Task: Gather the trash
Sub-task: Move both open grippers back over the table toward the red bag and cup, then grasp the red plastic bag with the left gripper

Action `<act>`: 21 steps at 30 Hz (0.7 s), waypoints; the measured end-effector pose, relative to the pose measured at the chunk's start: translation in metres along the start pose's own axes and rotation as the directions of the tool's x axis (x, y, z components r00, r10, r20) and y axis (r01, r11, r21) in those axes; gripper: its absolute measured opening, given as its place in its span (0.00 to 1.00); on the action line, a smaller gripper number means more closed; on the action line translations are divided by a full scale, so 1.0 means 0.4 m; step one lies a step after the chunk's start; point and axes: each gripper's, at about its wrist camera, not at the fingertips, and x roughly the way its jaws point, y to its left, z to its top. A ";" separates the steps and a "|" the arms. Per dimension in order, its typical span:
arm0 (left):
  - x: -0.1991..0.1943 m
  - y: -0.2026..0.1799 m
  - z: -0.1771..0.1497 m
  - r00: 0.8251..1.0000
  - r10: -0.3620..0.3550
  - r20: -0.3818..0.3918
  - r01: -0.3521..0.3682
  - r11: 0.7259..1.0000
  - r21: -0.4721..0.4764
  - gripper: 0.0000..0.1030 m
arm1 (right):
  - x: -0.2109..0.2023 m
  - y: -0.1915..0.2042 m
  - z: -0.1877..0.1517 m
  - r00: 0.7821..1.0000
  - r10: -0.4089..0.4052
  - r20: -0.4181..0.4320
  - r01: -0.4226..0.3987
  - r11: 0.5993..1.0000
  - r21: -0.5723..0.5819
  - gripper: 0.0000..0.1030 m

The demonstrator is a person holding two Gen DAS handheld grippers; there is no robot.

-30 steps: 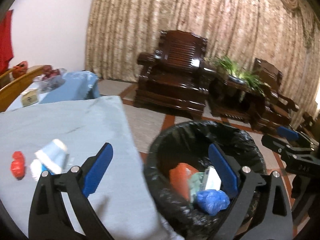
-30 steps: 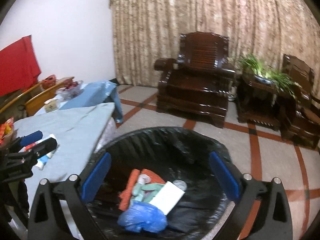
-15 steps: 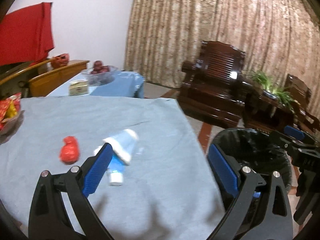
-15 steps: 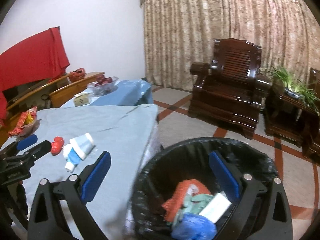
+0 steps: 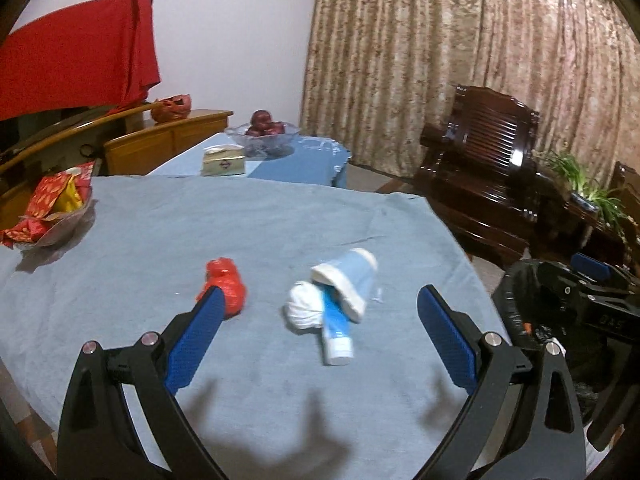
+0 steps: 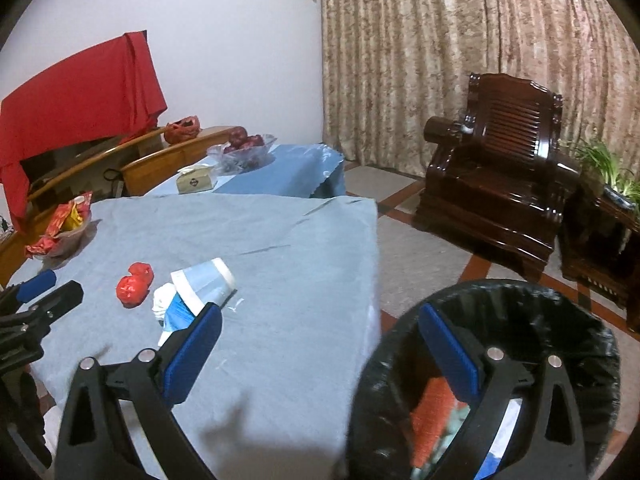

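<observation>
The left gripper hangs above the surface covered in pale blue cloth, tipped downward, its blue-padded fingers spread wide apart and holding nothing. Beyond the left fingertip, partly hidden by it, lies a crumpled red plastic wrapper. Between the two fingers and a little ahead sits a wadded white tissue, touching a blue-and-white squeeze tube whose white cap points back toward the gripper. Over the tube's far end lies a light blue paper cup with white rims, on its side. Far off to the left of the fingers, a bowl of red and yellow snack packets rests on the cloth.

The right gripper is also tilted down, held over the edge of the surface, fingers wide apart and empty. Its left finger covers the tube's near end; the same pile lies just beyond that fingertip. Its right finger hangs over the round bin lined with a black plastic bag, which stands on the floor beside the surface with orange and pale green trash inside.
</observation>
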 end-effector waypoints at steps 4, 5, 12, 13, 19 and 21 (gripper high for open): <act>0.032 0.046 -0.005 0.999 0.030 -0.011 -0.030 0.999 -0.016 0.91 | 0.057 0.040 0.005 1.000 0.011 -0.009 -0.011 1.000 -0.008 0.94; 0.044 0.061 -0.006 0.999 0.039 -0.015 -0.039 0.999 -0.022 0.91 | 0.070 0.048 0.006 1.000 0.011 -0.013 -0.011 1.000 -0.009 0.94; 0.133 0.146 -0.013 0.995 0.084 -0.056 -0.087 0.995 -0.052 0.91 | 0.161 0.101 -0.002 0.999 0.021 -0.047 -0.022 0.999 -0.032 0.94; 0.147 0.157 -0.015 0.994 0.090 -0.064 -0.094 0.994 -0.053 0.91 | 0.176 0.109 -0.004 0.998 0.022 -0.056 -0.025 0.999 -0.038 0.94; 0.234 0.220 -0.030 0.987 0.111 -0.114 -0.118 0.991 -0.055 0.87 | 0.253 0.156 -0.015 0.995 0.039 -0.092 -0.044 0.997 -0.062 0.94; 0.269 0.238 -0.036 0.984 0.115 -0.140 -0.123 0.991 -0.053 0.82 | 0.275 0.169 -0.018 0.994 0.045 -0.102 -0.052 0.997 -0.065 0.94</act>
